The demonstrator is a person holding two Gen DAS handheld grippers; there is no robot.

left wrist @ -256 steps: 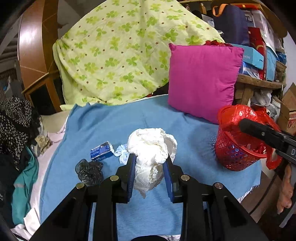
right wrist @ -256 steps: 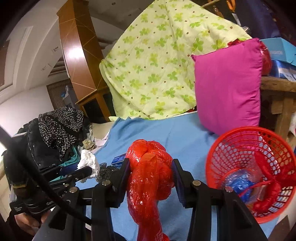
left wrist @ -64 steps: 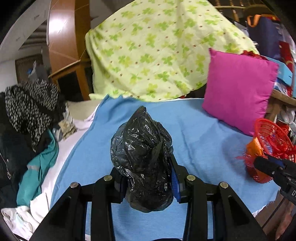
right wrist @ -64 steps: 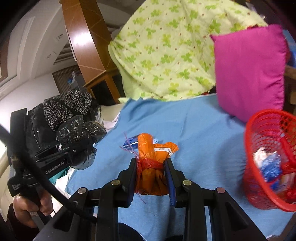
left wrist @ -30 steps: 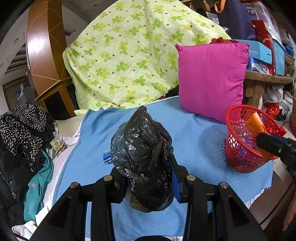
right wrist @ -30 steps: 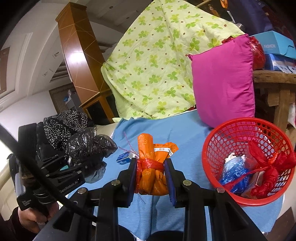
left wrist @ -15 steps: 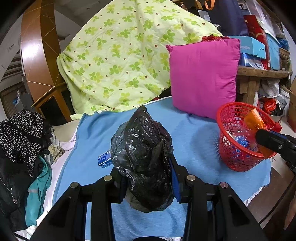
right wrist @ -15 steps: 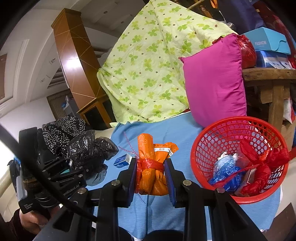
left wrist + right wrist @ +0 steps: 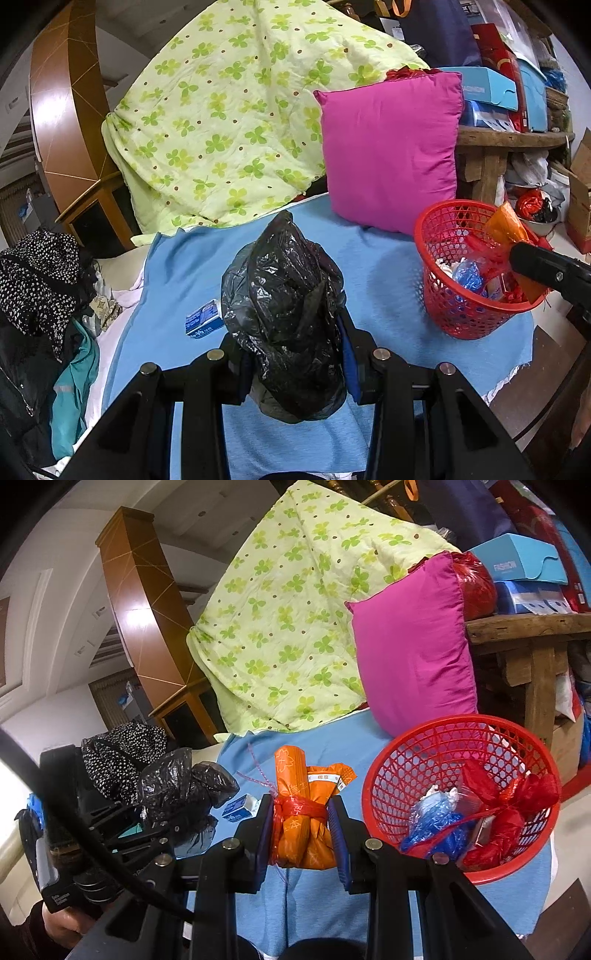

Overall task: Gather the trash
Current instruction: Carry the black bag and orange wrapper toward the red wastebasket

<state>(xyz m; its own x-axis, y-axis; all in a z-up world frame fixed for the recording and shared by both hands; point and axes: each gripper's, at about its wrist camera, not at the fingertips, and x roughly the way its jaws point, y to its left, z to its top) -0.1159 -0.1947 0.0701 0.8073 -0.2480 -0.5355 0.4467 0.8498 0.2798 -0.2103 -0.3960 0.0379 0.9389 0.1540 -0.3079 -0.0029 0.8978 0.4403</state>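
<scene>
Carry-to-bin step. L gripper (image 9: pixel 295 365) clamped on black plastic bag (image 9: pixel 286 314); R gripper (image 9: pixel 301 834) clamped on orange packet bundle (image 9: pixel 308 812), beside red basket (image 9: pixel 391 775). Next: move over rim, release.

Dim indoor light, glare on wood panel (image 9: pixel 144 602), fisheye-warped dark corners

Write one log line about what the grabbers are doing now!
left gripper: holds black bag | right gripper: holds orange packet | red basket: partly filled
</scene>
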